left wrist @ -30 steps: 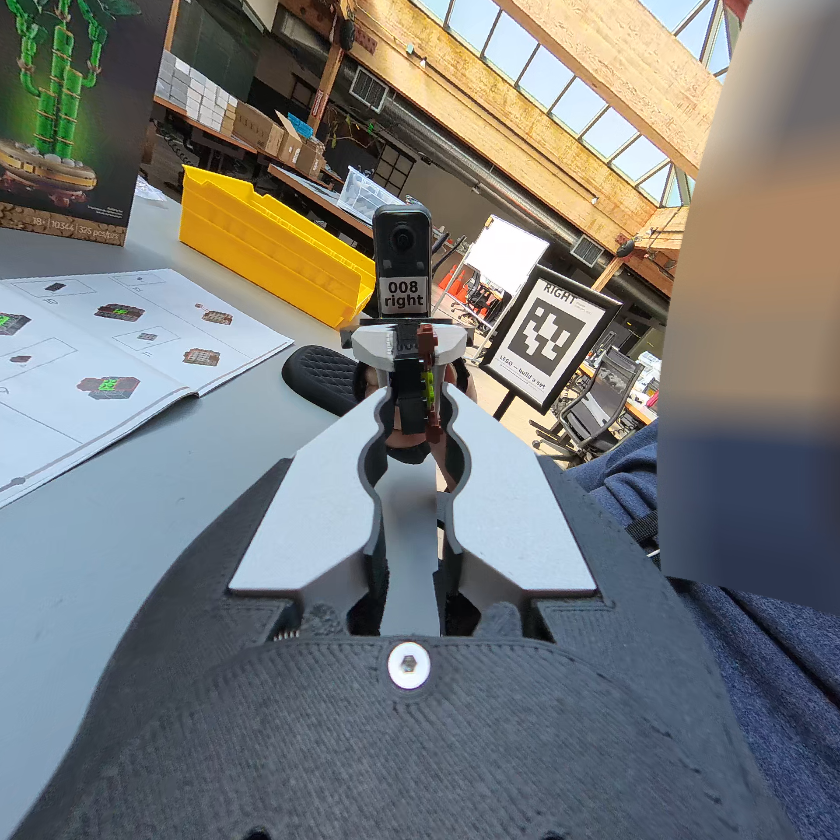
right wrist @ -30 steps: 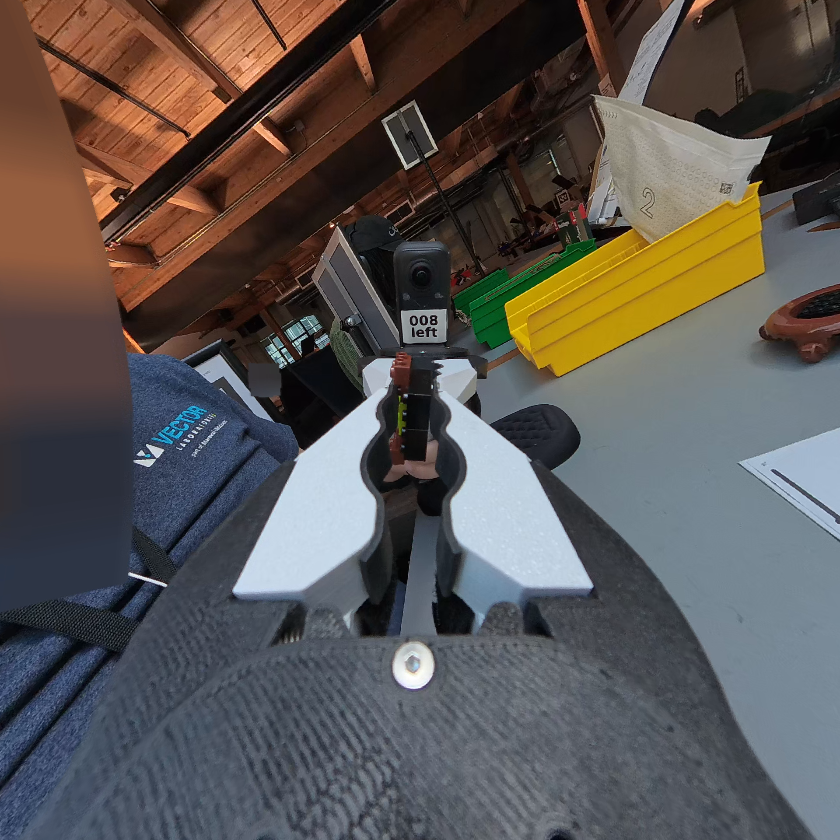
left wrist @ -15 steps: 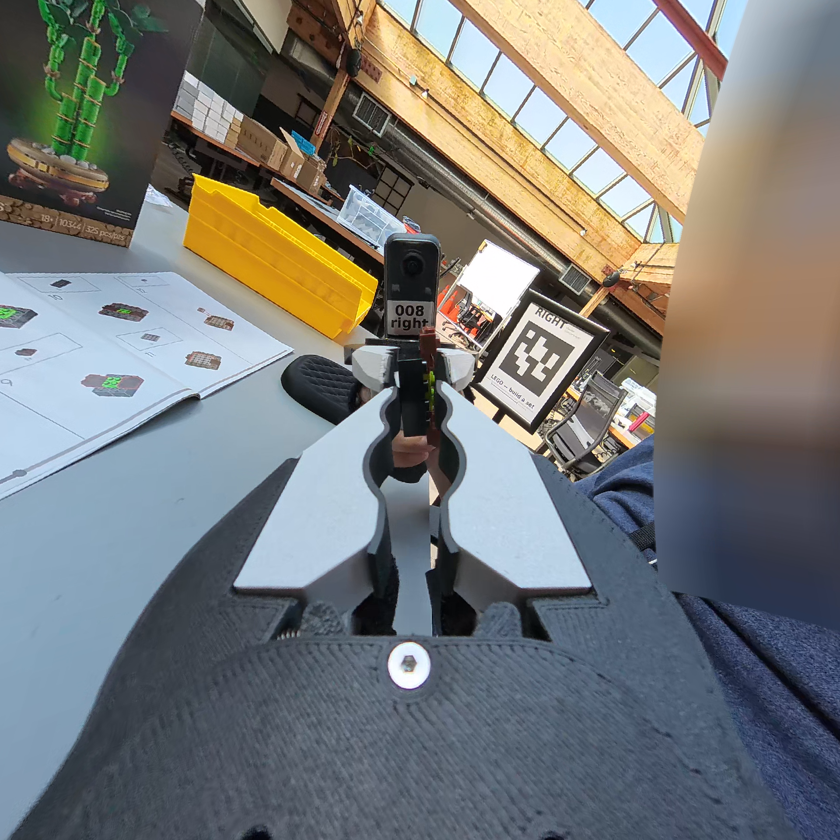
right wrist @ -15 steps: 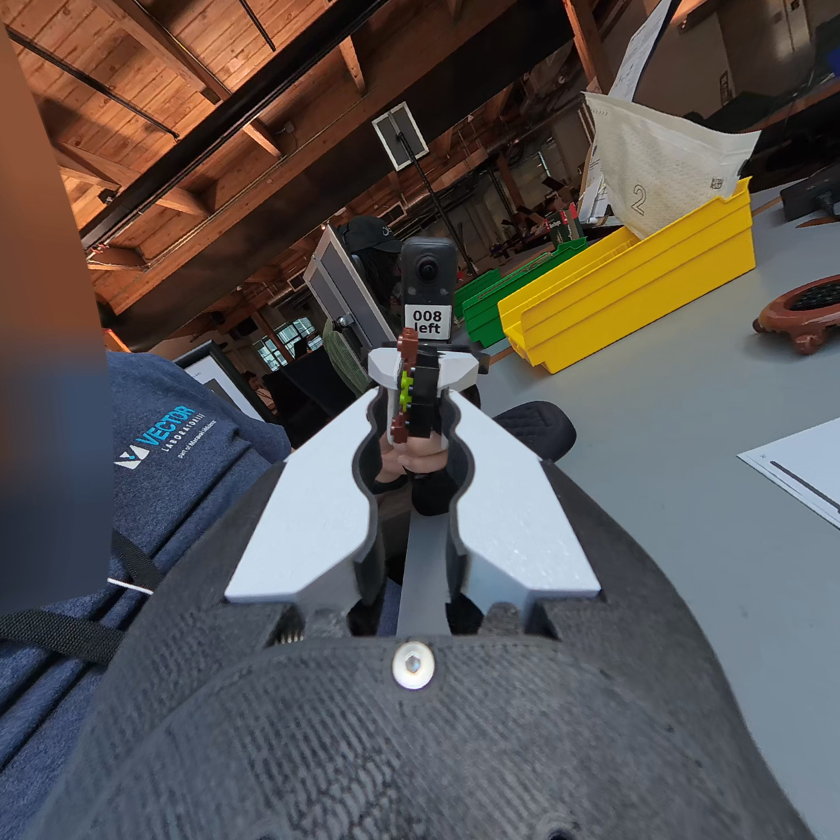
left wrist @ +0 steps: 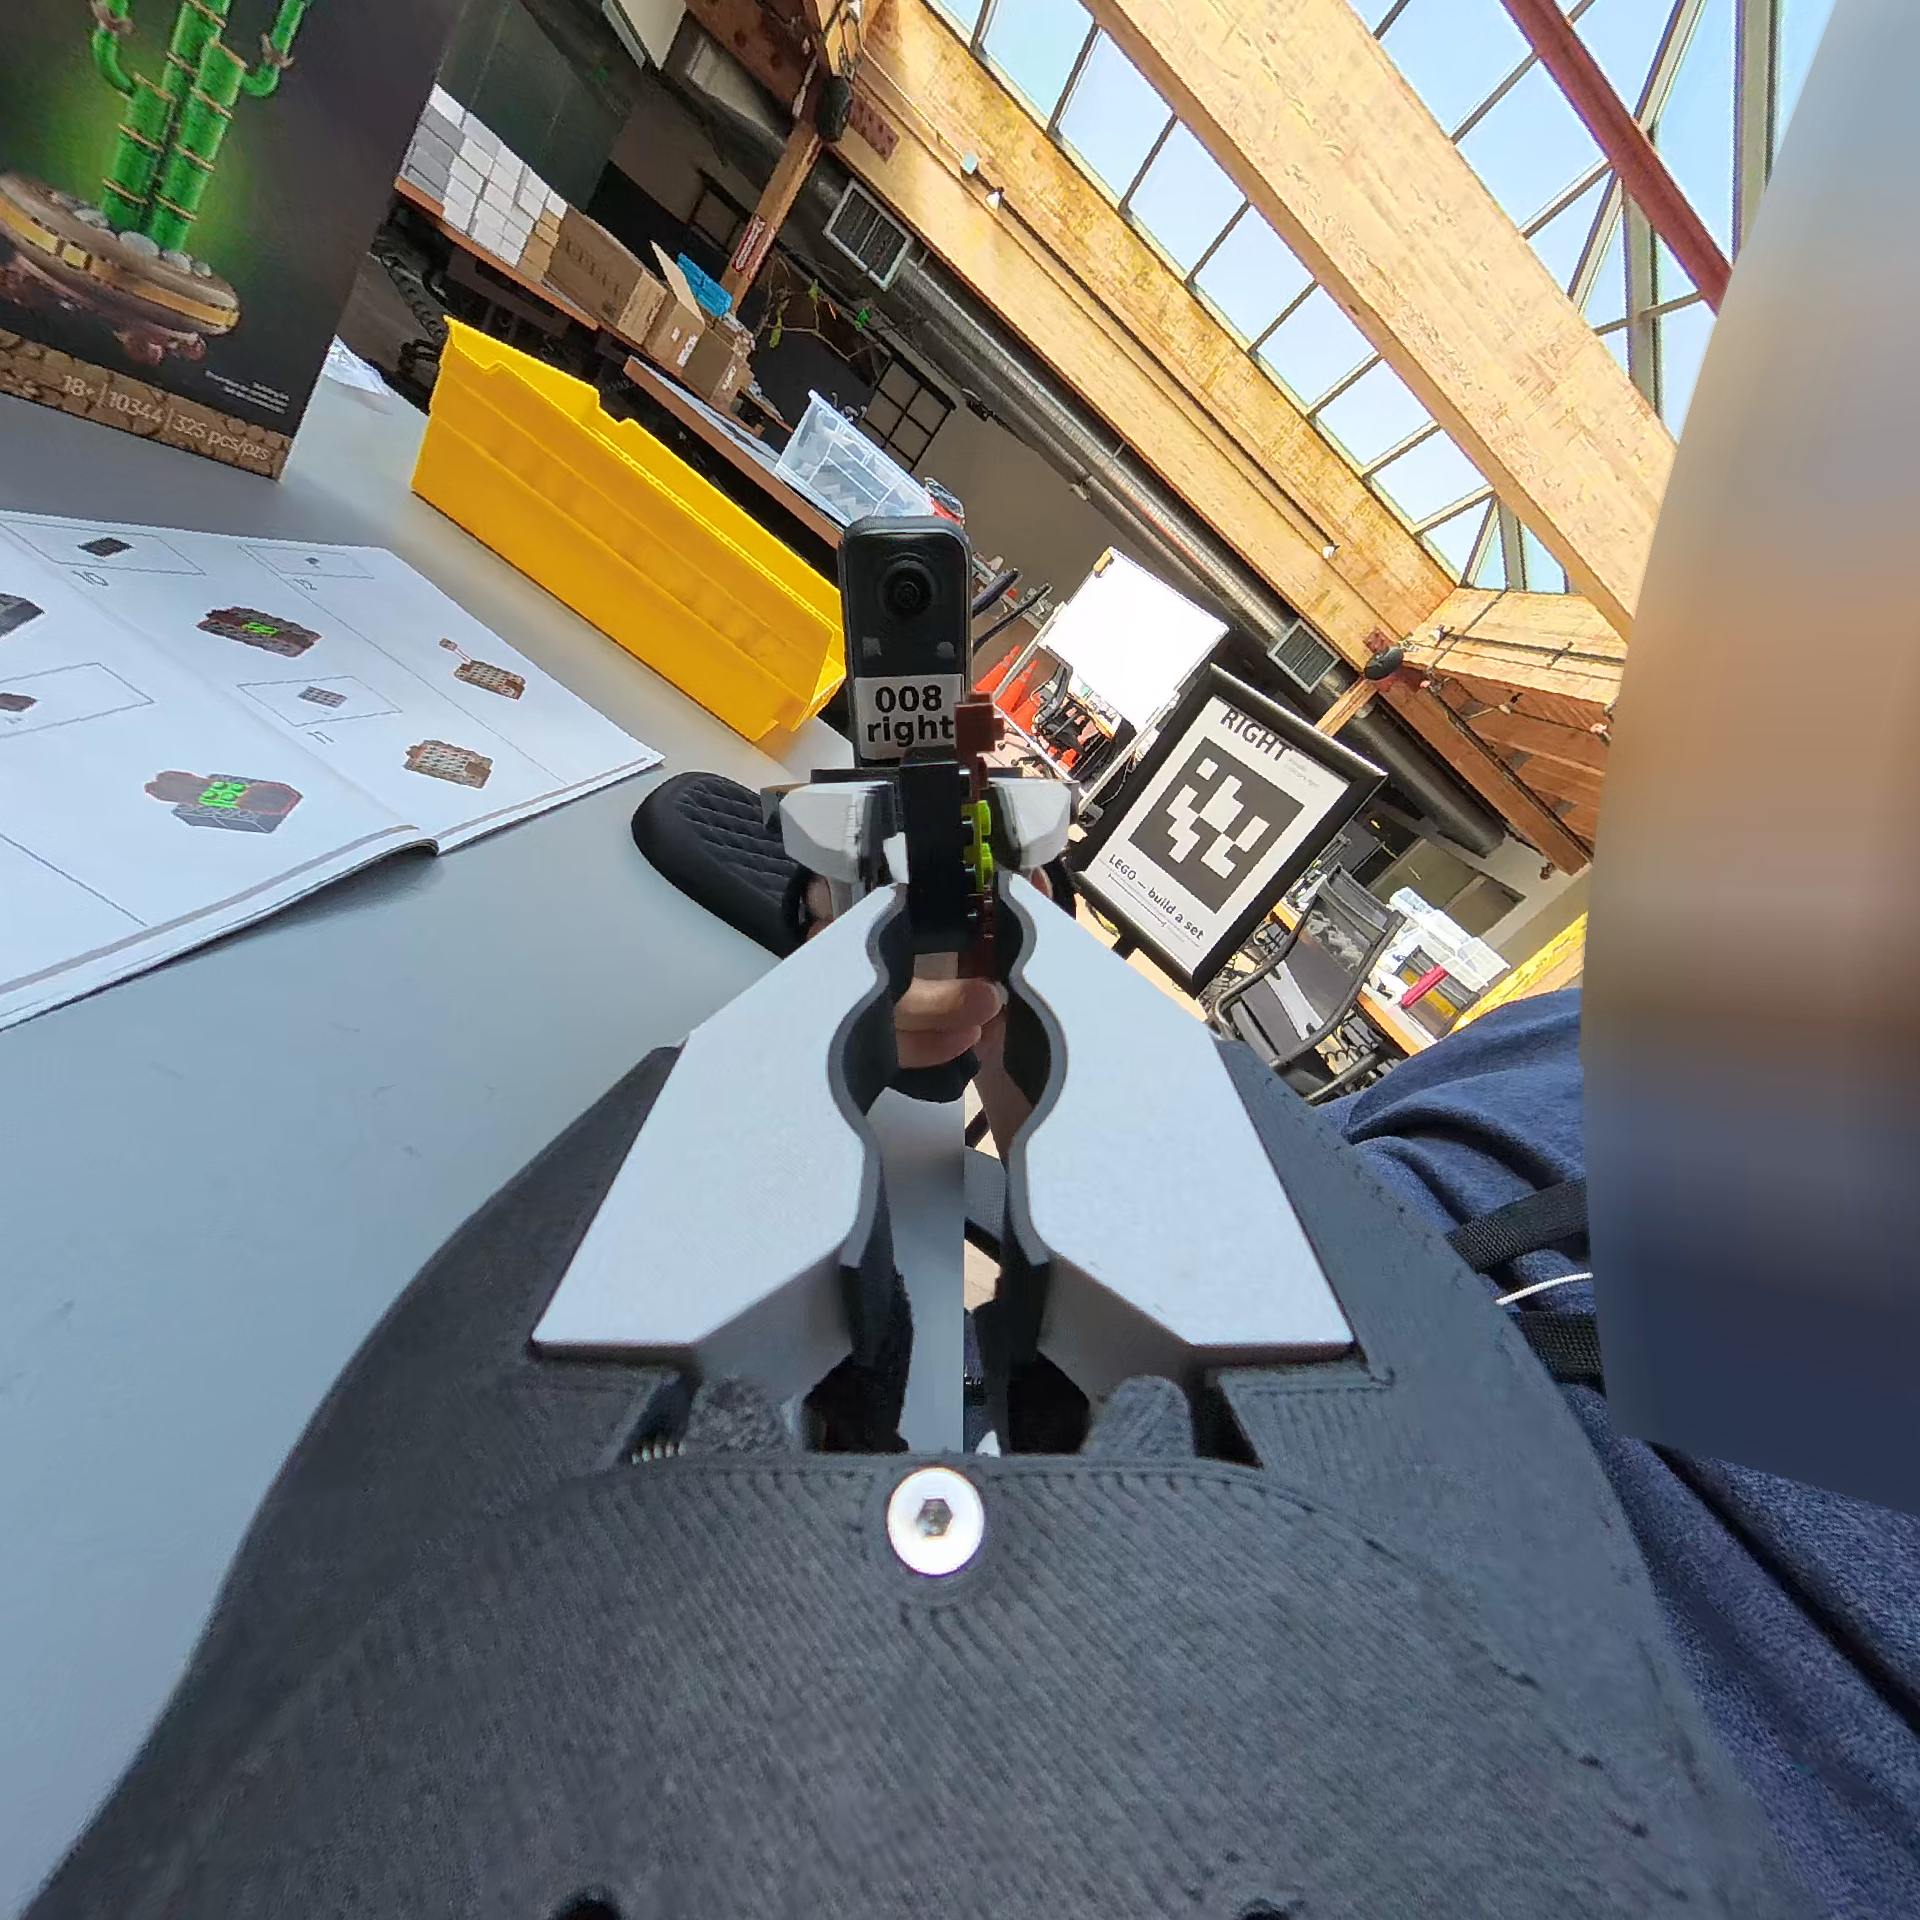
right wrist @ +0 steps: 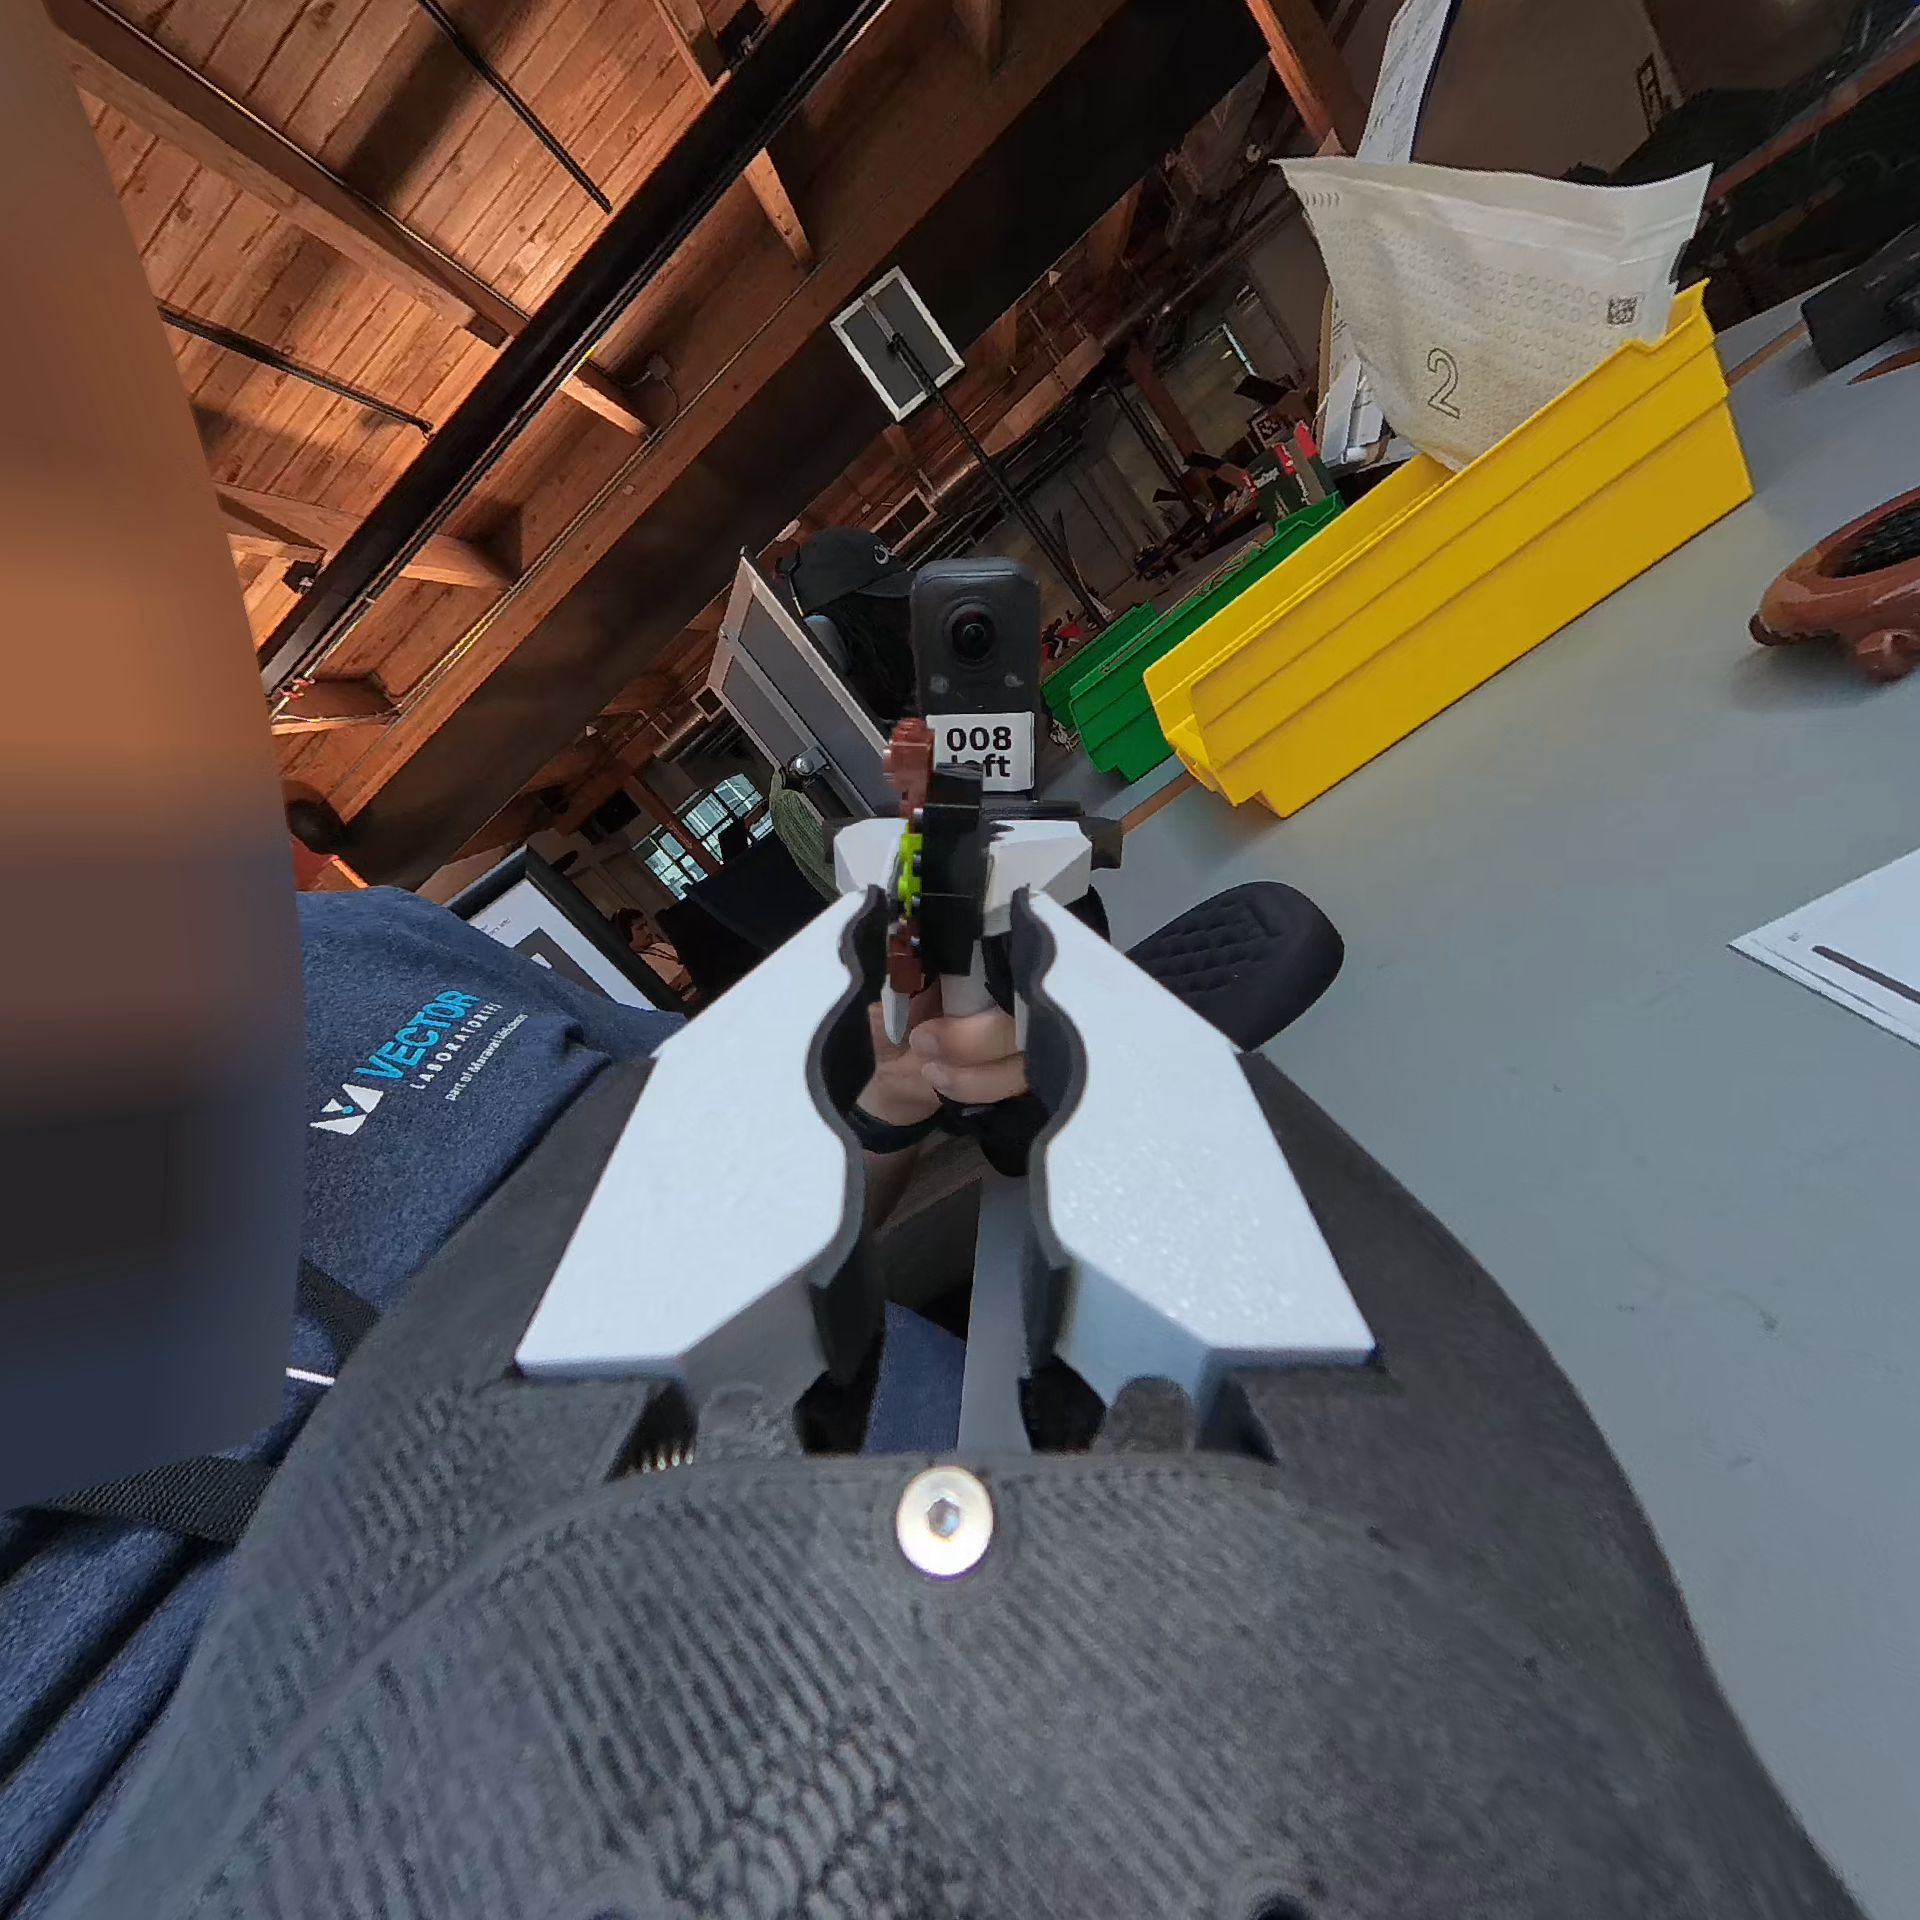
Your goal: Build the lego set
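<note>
Item: lego sub-assembly [left wrist: 948,847], black plates with lime and reddish-brown pieces, held edge-on in mid-air above the near edge of the table [left wrist: 260,1091]. It was pinched from opposite ends by the left gripper [left wrist: 943,940] and the right gripper [right wrist: 940,935], both sets of jaws closed on it (each gripper facing the other).

Near the assembly: an open instruction booklet [left wrist: 260,727] and a yellow bin [left wrist: 623,551] beyond it; the set's box [left wrist: 177,208] farther back.

Handling, as judged: light and rigid, though press-fit joints could be separated by twisting. It would best be gripped across the flat black plates, the protruding brown end pieces being avoided.
</note>
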